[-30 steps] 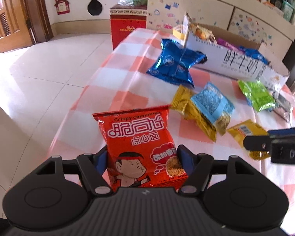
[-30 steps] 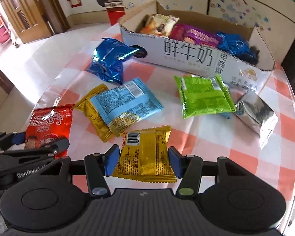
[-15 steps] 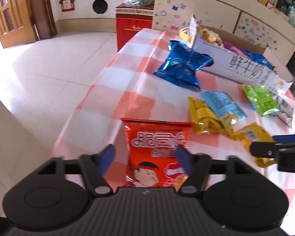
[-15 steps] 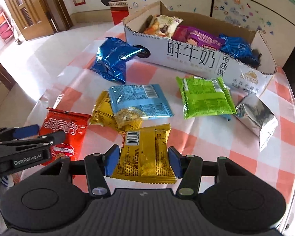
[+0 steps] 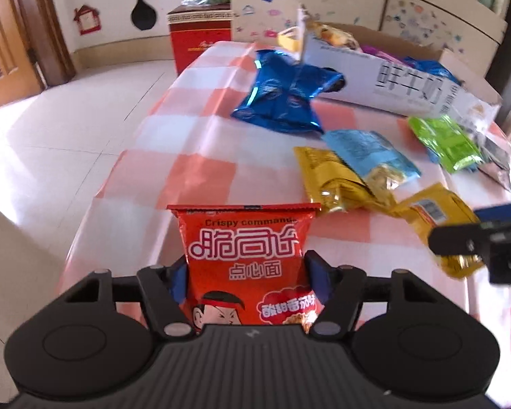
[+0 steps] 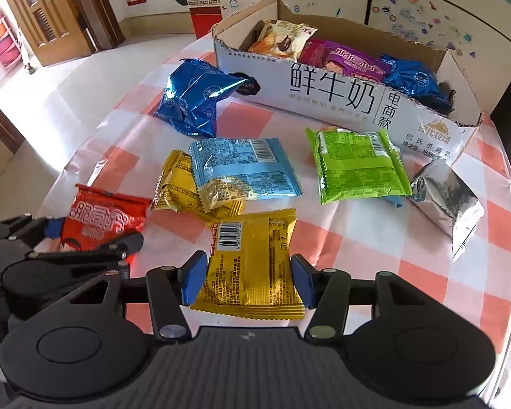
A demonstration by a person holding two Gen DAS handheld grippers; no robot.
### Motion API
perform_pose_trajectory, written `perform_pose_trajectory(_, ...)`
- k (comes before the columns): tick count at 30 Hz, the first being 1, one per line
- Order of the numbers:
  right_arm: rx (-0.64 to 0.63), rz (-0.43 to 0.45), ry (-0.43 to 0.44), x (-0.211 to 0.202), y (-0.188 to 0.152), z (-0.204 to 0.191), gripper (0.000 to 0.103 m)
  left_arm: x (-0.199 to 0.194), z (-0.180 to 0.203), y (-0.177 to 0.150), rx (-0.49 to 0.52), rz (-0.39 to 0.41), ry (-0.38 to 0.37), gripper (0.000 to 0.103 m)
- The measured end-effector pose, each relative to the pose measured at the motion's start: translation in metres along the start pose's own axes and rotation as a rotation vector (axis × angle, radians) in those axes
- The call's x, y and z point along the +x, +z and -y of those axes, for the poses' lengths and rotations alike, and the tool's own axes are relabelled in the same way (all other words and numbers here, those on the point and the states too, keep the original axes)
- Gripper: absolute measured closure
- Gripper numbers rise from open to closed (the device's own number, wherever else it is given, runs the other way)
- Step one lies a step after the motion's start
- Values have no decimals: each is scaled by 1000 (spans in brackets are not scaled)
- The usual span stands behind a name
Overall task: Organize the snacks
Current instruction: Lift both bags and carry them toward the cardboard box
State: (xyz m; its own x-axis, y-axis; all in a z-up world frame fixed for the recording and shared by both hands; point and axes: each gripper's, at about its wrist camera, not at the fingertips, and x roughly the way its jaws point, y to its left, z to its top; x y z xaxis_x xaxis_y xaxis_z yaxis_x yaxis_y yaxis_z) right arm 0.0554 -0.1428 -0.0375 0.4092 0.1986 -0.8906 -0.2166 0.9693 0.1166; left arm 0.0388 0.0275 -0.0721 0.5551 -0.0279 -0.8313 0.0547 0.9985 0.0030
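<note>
My left gripper point(image 5: 248, 281) is shut on a red noodle-snack packet point(image 5: 247, 248) and holds it upright near the table's near-left edge; it also shows in the right wrist view point(image 6: 102, 221). My right gripper point(image 6: 247, 283) has its pads against both sides of a yellow packet point(image 6: 252, 266) lying on the checked tablecloth point(image 6: 323, 238). A white cardboard box point(image 6: 340, 95) at the back holds several packets.
Loose on the cloth are a dark blue bag point(image 6: 194, 102), a light blue packet point(image 6: 242, 170) over another yellow one point(image 6: 173, 184), a green packet point(image 6: 357, 167) and a silver one point(image 6: 449, 201). The table edge and tiled floor lie to the left.
My left gripper opened around the red packet half a second ago and has closed on it again, lifting it upright. The right gripper stays around the yellow packet.
</note>
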Motion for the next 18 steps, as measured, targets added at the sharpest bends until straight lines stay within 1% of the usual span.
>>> perform_pose_trajectory(2, -1, 4, 2, -1, 0, 0, 42, -2, 4, -2, 25, 9, 15, 37)
perform_pose_trajectory(5, -1, 9, -1, -2, 0, 0, 42, -8, -2, -1, -16, 19, 1, 37)
perform_pose_trajectory(13, -1, 70, 21, -18, 8, 0, 42, -41, -10, 14, -75, 134, -17, 37)
perform_pose_trajectory(14, -4, 78, 24, -20, 8, -1, 45, -45, -9, 16, -73, 149, -17, 37)
perform_pose_trajectory(15, -8, 83, 29, -22, 10, -1, 50, -49, -7, 18, -68, 165, -18, 37)
perform_pose_trajectory(18, -2, 109, 45, -30, 13, 0, 50, -59, -2, 26, -55, 198, -32, 37)
